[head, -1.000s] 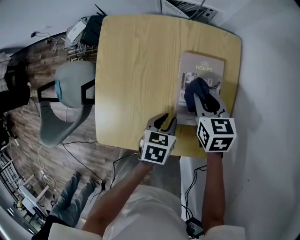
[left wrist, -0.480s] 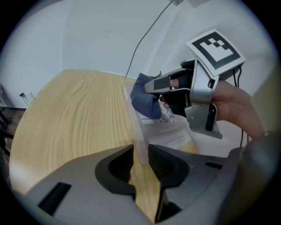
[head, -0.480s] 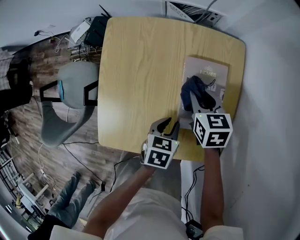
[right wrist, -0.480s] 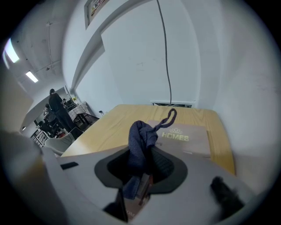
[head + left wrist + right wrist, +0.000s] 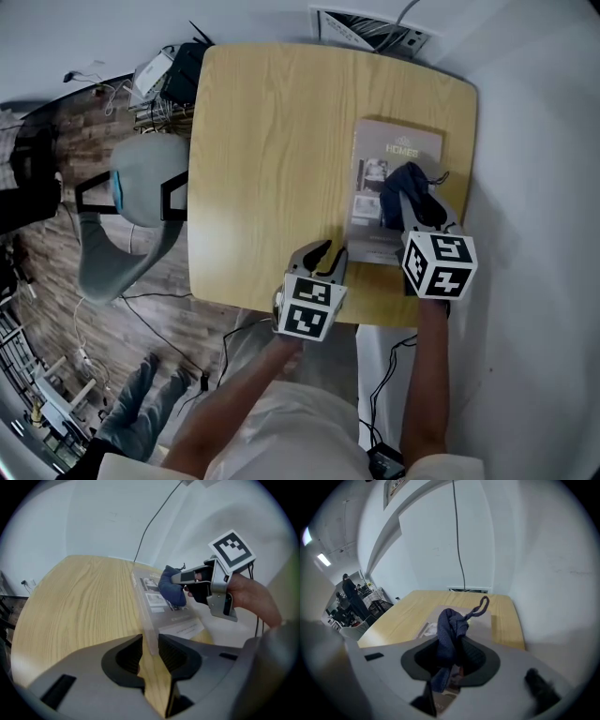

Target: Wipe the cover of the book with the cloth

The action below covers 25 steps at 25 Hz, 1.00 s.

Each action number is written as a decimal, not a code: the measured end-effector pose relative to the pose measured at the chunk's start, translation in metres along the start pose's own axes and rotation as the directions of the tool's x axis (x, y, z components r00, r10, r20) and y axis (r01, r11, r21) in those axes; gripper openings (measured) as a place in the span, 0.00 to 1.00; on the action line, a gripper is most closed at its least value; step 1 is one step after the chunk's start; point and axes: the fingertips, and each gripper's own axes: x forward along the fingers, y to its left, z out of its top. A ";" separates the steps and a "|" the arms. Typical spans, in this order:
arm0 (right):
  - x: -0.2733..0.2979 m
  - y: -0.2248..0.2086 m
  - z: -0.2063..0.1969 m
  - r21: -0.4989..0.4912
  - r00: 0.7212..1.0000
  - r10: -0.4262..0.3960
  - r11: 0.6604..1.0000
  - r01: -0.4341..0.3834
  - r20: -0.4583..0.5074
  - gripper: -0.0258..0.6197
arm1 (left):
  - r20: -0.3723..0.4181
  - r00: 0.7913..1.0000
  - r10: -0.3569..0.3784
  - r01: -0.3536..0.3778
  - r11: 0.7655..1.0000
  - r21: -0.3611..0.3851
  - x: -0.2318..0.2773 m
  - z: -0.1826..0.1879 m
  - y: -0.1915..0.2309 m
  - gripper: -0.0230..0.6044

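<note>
A grey book (image 5: pixel 398 150) lies flat on the right side of the yellow wooden table (image 5: pixel 262 141). A dark blue cloth (image 5: pixel 405 187) rests bunched on the cover's right half, with my right gripper (image 5: pixel 419 208) shut on it. In the right gripper view the cloth (image 5: pixel 450 630) hangs between the jaws over the book (image 5: pixel 485 623). My left gripper (image 5: pixel 328 253) sits at the table's near edge, shut on the book's near left corner. The left gripper view shows that edge of the book (image 5: pixel 152 585) running into the left gripper (image 5: pixel 150 651), with the cloth (image 5: pixel 169 585) and the right gripper (image 5: pixel 187 578) beyond.
A grey chair (image 5: pixel 131 187) stands left of the table on the wooden floor. Cables and devices (image 5: pixel 164 66) lie at the far left corner. A white wall runs close along the table's right side. People (image 5: pixel 347 597) stand far off.
The right gripper has dragged the cloth across the cover from its left half to its right half. The left gripper has stayed on the book's near corner.
</note>
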 end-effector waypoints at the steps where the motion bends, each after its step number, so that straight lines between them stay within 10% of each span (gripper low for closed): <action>1: -0.002 -0.005 -0.001 0.002 1.000 -0.012 1.000 0.012 -0.001 0.21 | 0.000 1.000 0.000 0.000 1.000 0.001 0.000 0.000 0.000 0.22; 17: -0.029 -0.068 -0.008 0.044 0.983 -0.183 0.982 0.184 -0.030 0.21 | 0.000 1.000 -0.006 0.006 1.000 -0.012 0.002 -0.001 0.000 0.23; 25: -0.018 -0.016 0.039 -0.019 0.998 -0.057 0.998 0.057 0.037 0.21 | -0.010 1.000 -0.018 0.017 0.999 -0.029 0.001 0.000 0.000 0.22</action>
